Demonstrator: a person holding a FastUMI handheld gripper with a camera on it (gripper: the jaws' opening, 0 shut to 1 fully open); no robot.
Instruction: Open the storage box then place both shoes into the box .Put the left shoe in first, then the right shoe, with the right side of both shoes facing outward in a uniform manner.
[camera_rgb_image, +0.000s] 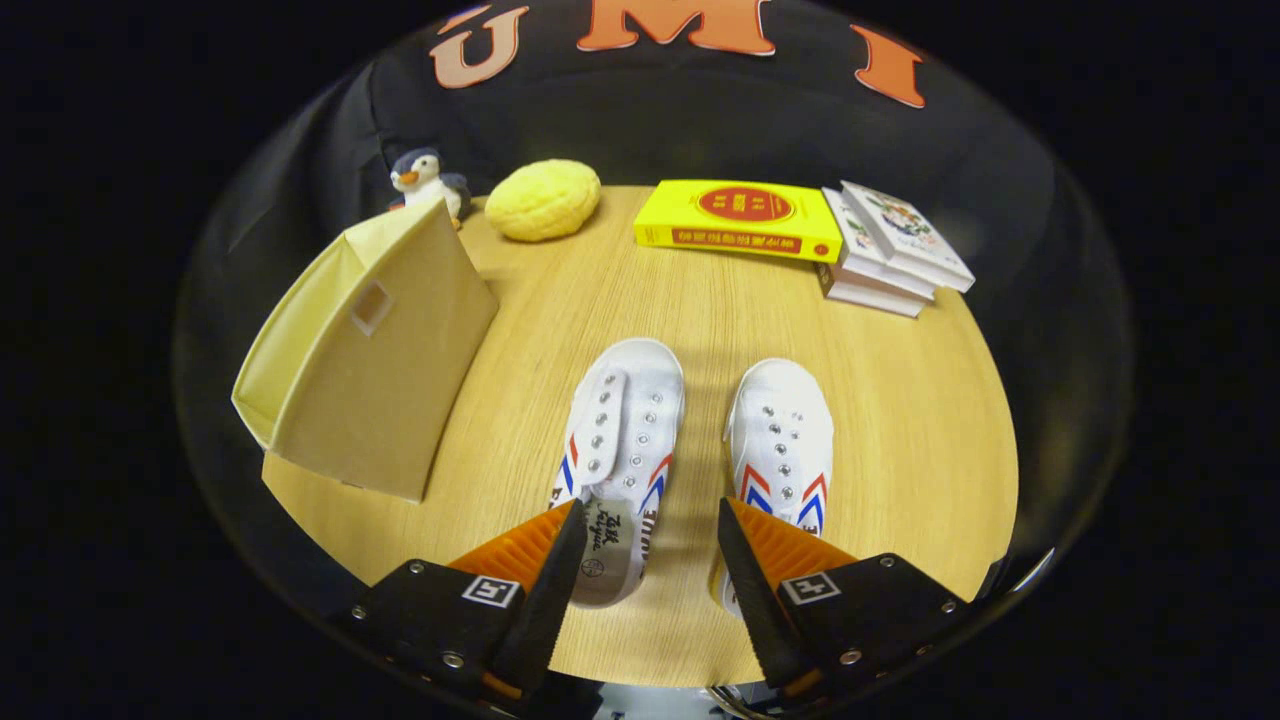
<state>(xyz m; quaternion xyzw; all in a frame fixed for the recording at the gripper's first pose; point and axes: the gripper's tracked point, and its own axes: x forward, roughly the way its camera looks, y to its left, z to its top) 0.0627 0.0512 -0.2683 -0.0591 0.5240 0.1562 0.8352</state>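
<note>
Right now your gripper hangs with its fingers spread apart, gripping nothing, low in the frame over the heels of two white shoes: left shoe, right shoe. Left of centre, the beige storage box stands shut on the wooden table.

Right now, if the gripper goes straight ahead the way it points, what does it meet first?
The open gripper points at the bare table between the two shoes. Probably it passes between them; far beyond lies the yellow book. Height is unclear.
</note>
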